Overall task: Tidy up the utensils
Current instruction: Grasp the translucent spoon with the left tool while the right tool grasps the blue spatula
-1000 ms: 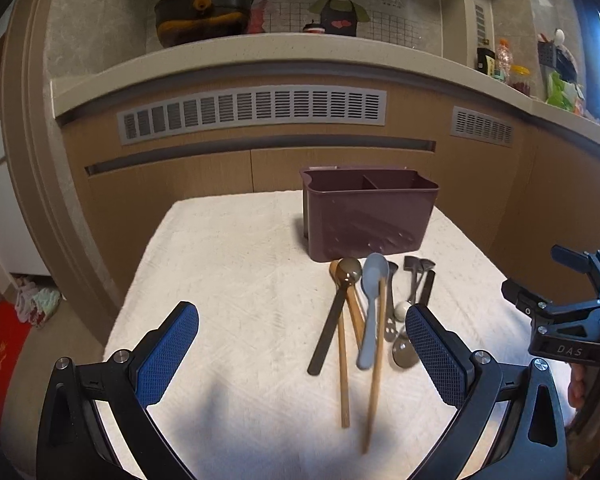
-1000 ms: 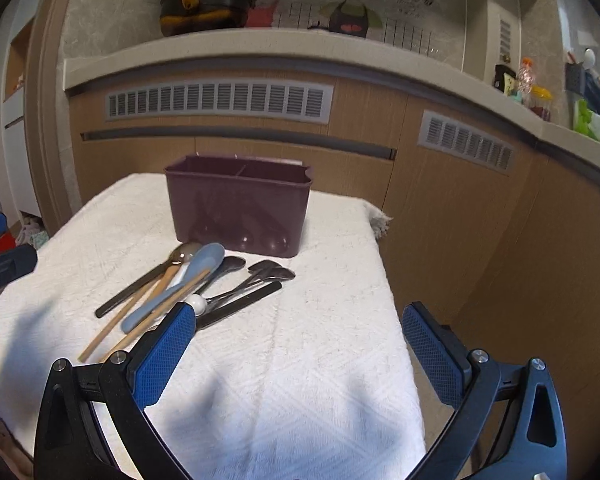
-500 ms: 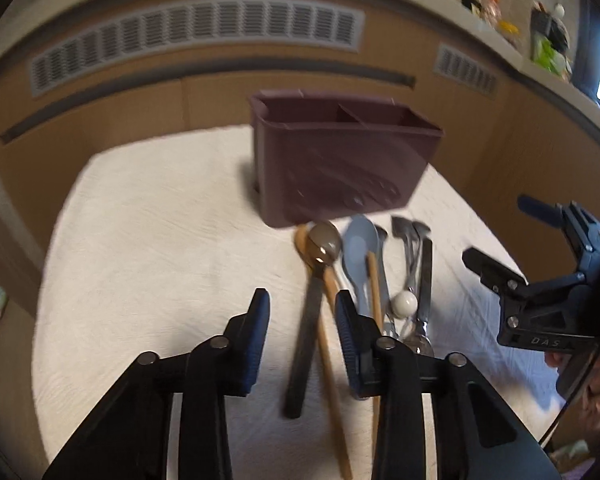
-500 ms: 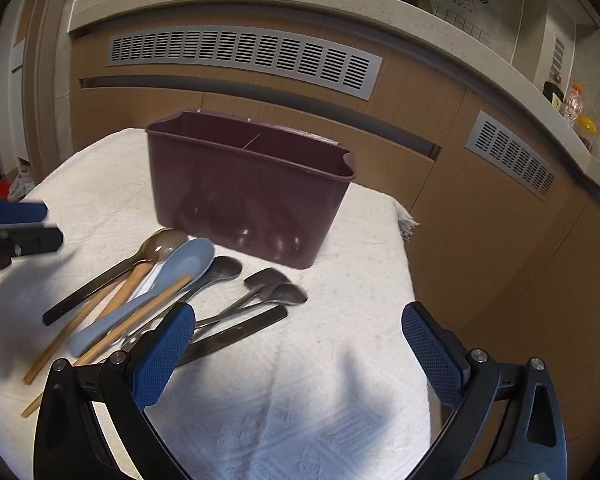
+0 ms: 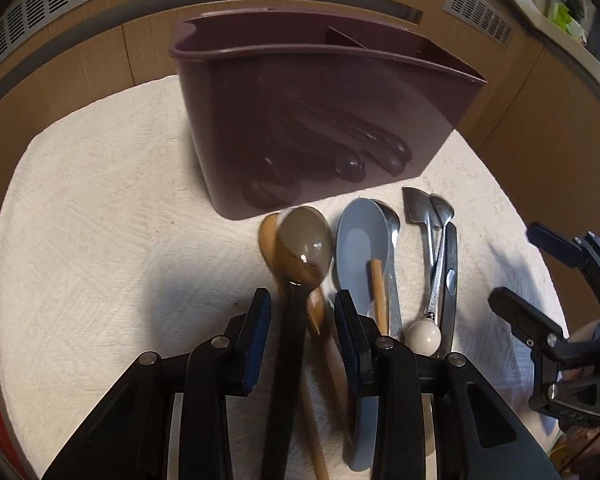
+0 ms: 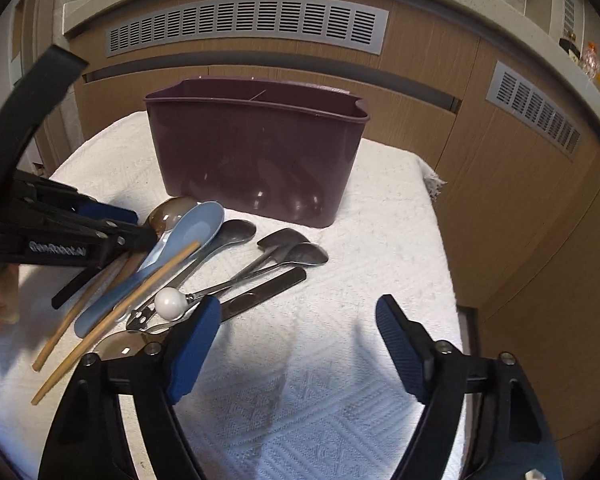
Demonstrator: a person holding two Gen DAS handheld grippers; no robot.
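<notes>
**Both my grippers over the utensil pile**

My left gripper [image 5: 302,312] points steeply down with its jaws narrow, straddling the black handle of a brown spoon [image 5: 304,246] and a wooden spoon [image 5: 269,236] under it; I cannot tell if the pads press. My right gripper [image 6: 296,344] is closing above bare white cloth [image 6: 340,420], nothing between its jaws, its left finger just beside a white-knobbed utensil [image 6: 170,303]. The utensils lie fanned on the cloth before a purple caddy [image 6: 256,148]. A blue spoon [image 5: 362,240] lies beside the brown one.
</notes>
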